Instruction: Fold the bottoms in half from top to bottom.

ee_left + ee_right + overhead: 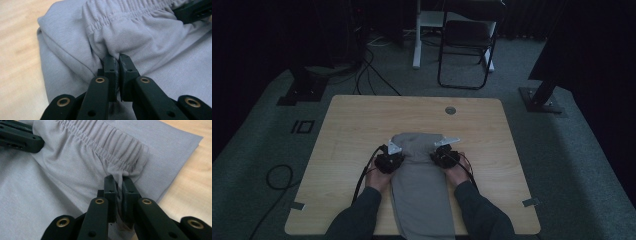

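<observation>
A grey garment with an elastic waistband lies lengthwise on the wooden table, its near end hanging over the front edge. The top part is folded back toward the person. My left gripper is shut on the garment's left side just below the waistband. On the right side, my right gripper is shut on a pinch of the same cloth at the gathered waistband. Each gripper view also shows the tip of the other gripper at a top corner.
The person's hands and dark sleeves come in from the bottom. A round cable hole sits near the table's far edge. Beyond the table stand a black folding chair and cables on the floor.
</observation>
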`<state>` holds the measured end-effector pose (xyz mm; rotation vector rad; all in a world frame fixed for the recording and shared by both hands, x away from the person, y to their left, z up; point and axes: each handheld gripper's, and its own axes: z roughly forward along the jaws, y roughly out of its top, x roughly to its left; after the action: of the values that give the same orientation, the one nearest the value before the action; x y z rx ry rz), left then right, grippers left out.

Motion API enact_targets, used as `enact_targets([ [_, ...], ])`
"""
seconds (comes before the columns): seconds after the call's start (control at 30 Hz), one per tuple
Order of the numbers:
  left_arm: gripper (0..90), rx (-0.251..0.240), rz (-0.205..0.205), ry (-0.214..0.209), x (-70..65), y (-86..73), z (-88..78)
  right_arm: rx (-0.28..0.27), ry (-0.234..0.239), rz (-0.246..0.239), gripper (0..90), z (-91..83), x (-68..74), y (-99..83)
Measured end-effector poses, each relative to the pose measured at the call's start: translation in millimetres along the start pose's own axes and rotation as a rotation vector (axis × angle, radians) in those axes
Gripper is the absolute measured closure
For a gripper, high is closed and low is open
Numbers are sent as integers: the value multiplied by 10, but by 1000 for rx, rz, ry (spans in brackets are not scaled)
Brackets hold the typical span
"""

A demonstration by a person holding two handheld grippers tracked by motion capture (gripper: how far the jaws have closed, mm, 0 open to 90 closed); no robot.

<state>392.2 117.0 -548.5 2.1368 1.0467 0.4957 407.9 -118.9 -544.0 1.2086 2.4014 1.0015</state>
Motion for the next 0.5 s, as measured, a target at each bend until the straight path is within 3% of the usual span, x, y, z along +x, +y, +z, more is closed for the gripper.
enact_targets([
  [0.23, 858, 26, -11, 39, 184, 304, 291, -1, -45, 47, 851, 180, -217, 221],
  [0.5, 857, 65, -25, 77, 232, 554, 505, 24, -101, 106, 845, 345, -494, 469],
])
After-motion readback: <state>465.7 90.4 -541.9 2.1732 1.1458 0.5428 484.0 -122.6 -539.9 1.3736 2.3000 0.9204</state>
